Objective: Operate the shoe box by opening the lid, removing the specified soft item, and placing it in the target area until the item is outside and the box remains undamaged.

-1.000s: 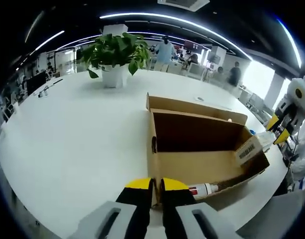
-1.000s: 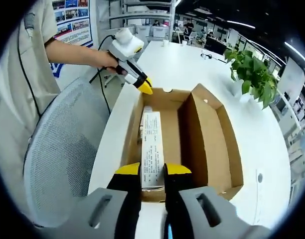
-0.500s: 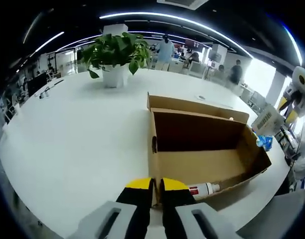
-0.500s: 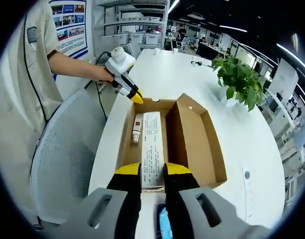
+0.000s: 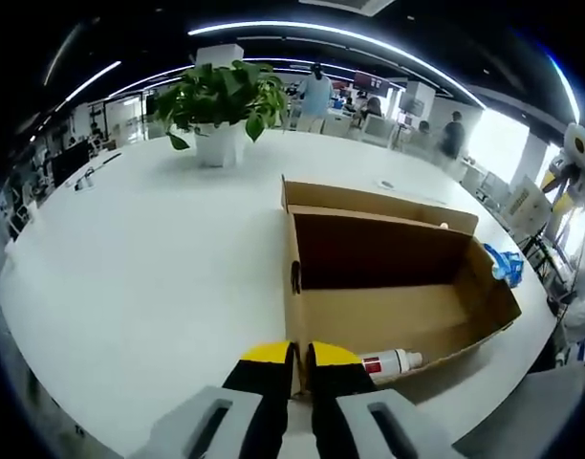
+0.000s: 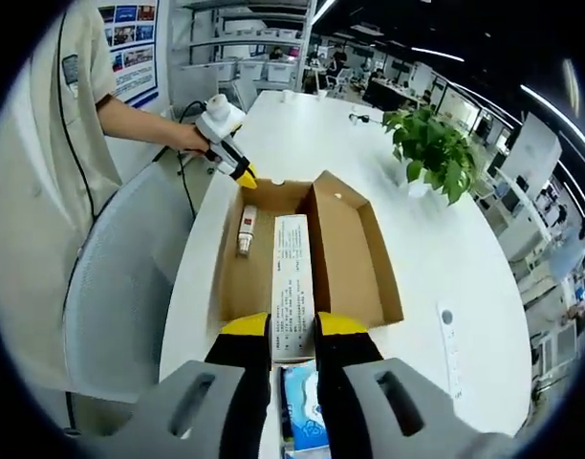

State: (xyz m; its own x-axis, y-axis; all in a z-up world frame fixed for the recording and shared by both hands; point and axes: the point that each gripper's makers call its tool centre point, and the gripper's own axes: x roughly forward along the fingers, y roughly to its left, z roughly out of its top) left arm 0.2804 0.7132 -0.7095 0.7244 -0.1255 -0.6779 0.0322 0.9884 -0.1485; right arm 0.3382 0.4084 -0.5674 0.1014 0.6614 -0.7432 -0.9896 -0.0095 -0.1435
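A white table [image 5: 130, 258] carries the open cardboard box [image 5: 388, 287], with a potted plant [image 5: 219, 105] well beyond it and a white bottle [image 5: 393, 362] lying inside the box. The left gripper [image 5: 291, 356] pinches the box's near corner wall between nearly closed jaws. The right gripper [image 6: 292, 330] is clamped on a flat white packet [image 6: 292, 292], held up above the box.

Left gripper view: low, right at one end of the open box [image 5: 388, 287], looking level along it across the tabletop [image 5: 149, 249] twd the potted plant [image 5: 221, 100]. Right gripper view: high, further back, looking steeply down along the box [image 6: 302, 253] from its other end. Both share box, white bottle [image 5: 393, 362] [image 6: 246, 229], plant [image 6: 428, 153], tabletop [image 6: 445, 249]. Left gripper [image 6: 243, 173] seen far in right gripper view.
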